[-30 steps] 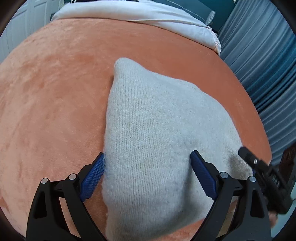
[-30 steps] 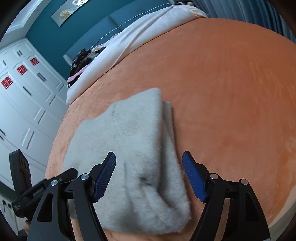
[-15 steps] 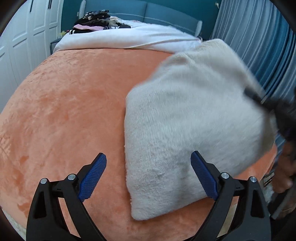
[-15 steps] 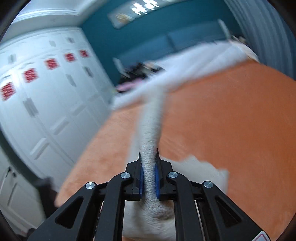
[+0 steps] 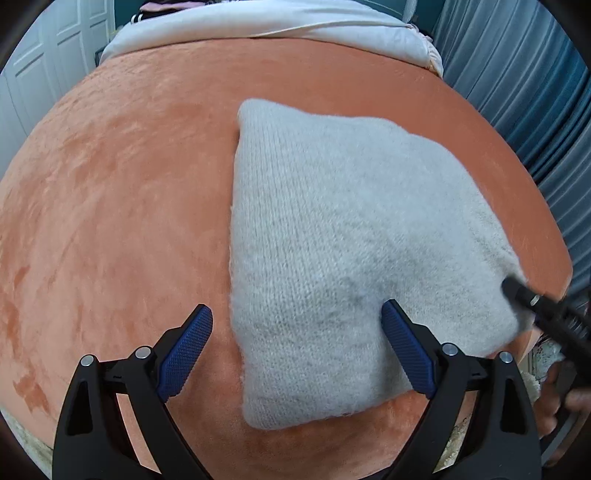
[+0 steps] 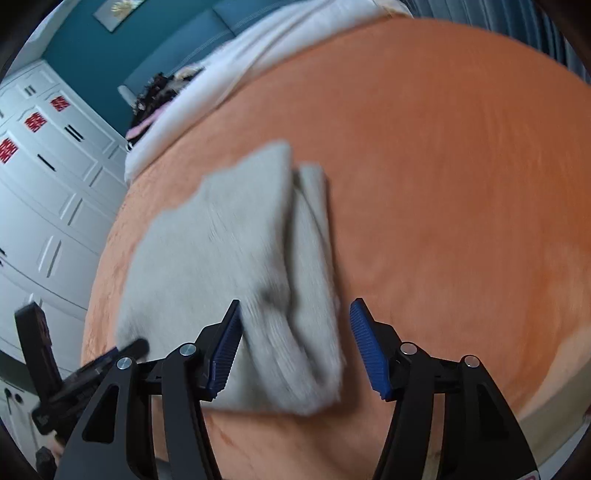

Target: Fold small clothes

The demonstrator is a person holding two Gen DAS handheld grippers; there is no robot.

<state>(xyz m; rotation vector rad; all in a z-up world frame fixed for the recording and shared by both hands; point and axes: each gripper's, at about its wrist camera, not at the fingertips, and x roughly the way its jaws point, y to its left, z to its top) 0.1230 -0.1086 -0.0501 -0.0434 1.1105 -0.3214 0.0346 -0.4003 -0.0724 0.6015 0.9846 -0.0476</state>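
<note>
A folded pale grey knit garment [image 5: 351,240] lies flat on the orange blanket [image 5: 129,203]. My left gripper [image 5: 297,350] hangs open over its near left corner, and the right finger [image 5: 402,350] rests over the knit. In the right wrist view the garment [image 6: 221,251] shows stacked layers along its right side. My right gripper [image 6: 295,347] straddles the near end of those layers. Its jaws are opening and the pads stand clear of the cloth. The right gripper's black tip [image 5: 535,306] shows at the garment's right corner in the left wrist view.
White bedding [image 5: 258,22] lies across the far end of the bed, with a dark pile of clothes [image 6: 162,88] on it. Blue curtains [image 5: 535,110] hang to the right. White wardrobe doors [image 6: 44,184] stand to the left. The bed's near edge runs just below both grippers.
Half a second ago the right gripper was shut on the garment's edge and held it up. Now the garment lies flat and the right jaws have parted. The left gripper stayed open.
</note>
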